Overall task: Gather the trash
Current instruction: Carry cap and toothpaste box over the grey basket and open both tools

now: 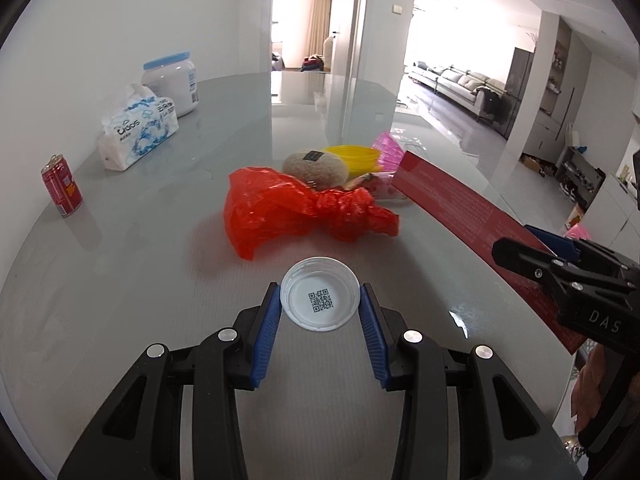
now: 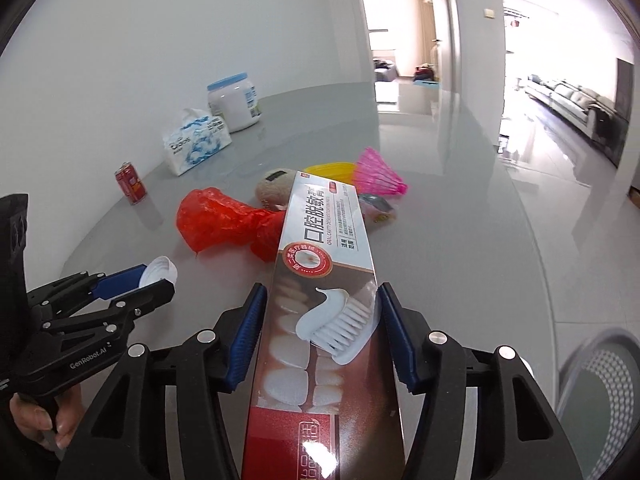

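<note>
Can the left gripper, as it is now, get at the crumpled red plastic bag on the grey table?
Probably not yet: the left gripper is shut on a round white plastic lid. The crumpled red plastic bag lies just ahead with bare grey table between.

Setting: a home, dining area. Glossy grey table (image 1: 120, 280) set against a white wall. Far right, an open living room with a long grey sofa (image 1: 456, 80). Far centre, a doorway (image 1: 304, 16) to a curtained room. Shoe rack (image 1: 580, 176) at right.
</note>
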